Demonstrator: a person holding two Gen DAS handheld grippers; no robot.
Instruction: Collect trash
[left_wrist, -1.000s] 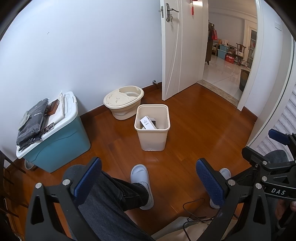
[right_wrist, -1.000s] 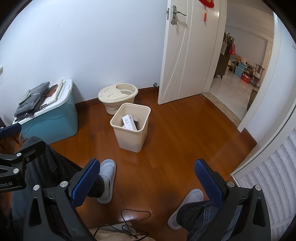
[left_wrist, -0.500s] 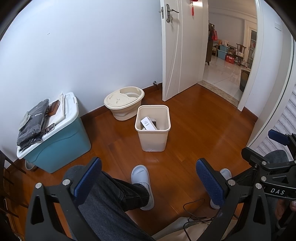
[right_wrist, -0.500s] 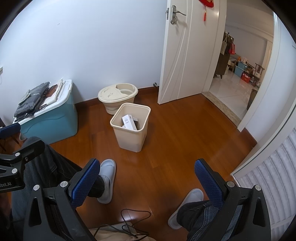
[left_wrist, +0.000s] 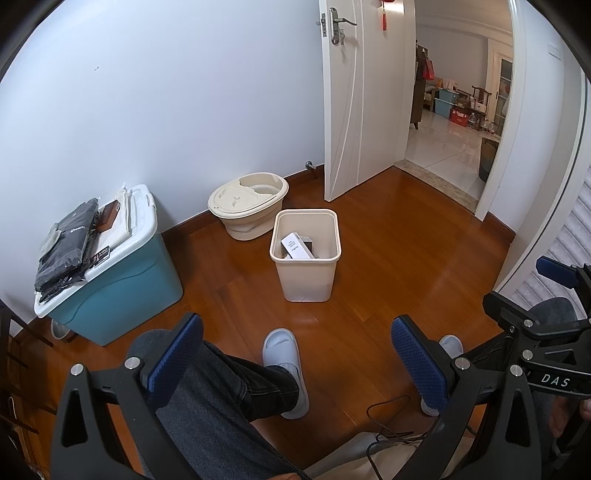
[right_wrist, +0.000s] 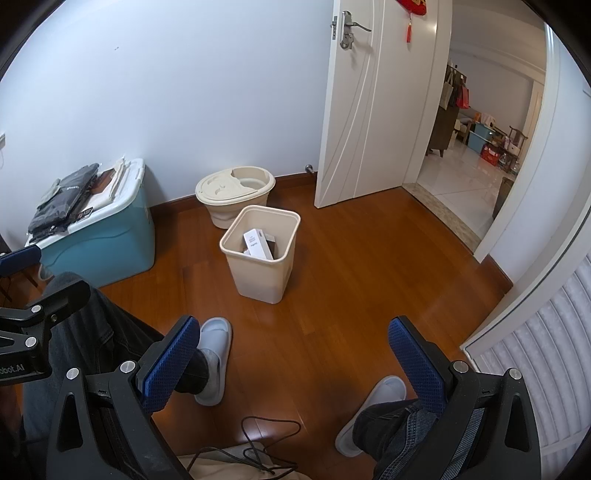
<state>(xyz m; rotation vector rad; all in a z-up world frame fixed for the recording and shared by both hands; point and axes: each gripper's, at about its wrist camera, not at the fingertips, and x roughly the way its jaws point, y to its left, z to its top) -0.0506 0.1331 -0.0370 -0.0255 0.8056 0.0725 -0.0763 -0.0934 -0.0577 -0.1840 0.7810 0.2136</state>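
Left wrist view: a beige wastebasket (left_wrist: 306, 254) is standing on the wooden floor (left_wrist: 388, 258), holding a white box (left_wrist: 296, 246), just in front of a beige lidded tub (left_wrist: 248, 204). The left gripper (left_wrist: 297, 356) and the right gripper (right_wrist: 293, 352) are both hanging spread apart, gripping nothing, above slippered feet (left_wrist: 284, 365).

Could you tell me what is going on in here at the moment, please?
A seated person holds the left gripper and right gripper open and empty above the wooden floor. Ahead stands the beige trash bin, with a white box already inside. Nothing is being grasped.
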